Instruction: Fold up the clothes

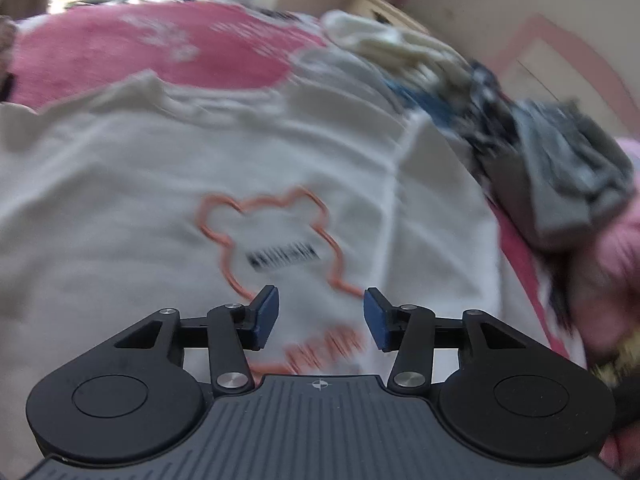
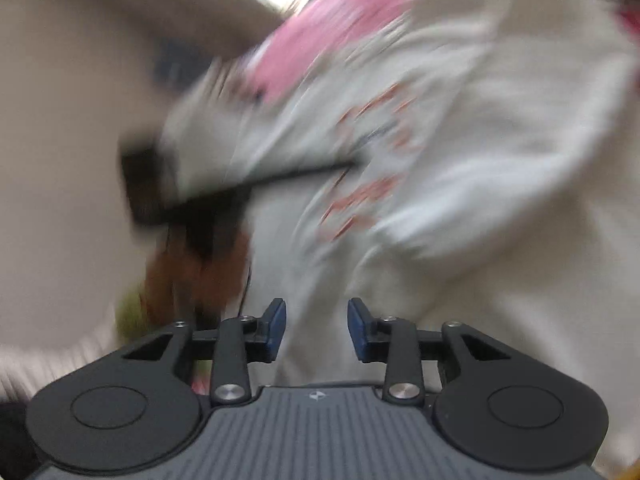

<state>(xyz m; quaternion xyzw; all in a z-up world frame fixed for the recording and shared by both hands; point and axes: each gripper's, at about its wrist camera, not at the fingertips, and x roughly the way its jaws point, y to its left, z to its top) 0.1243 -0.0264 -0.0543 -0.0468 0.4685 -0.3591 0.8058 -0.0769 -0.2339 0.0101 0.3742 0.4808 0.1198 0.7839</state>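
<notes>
A white T-shirt (image 1: 200, 168) with an orange bear outline and a black barcode print lies spread on a pink bed cover (image 1: 120, 48). My left gripper (image 1: 320, 316) hovers open just above its lower front, nothing between the blue pads (image 1: 266, 316). In the heavily blurred right wrist view the same white shirt (image 2: 480, 140) with orange print fills the right side. My right gripper (image 2: 316, 328) is open over it, holding nothing.
A heap of other clothes, cream (image 1: 400, 44), blue and grey (image 1: 568, 176), sits at the right of the bed. A person's sleeve (image 2: 60, 140) and a dark blurred object (image 2: 192, 200), possibly the other gripper, fill the left of the right wrist view. A pale wall (image 1: 480, 0) stands behind.
</notes>
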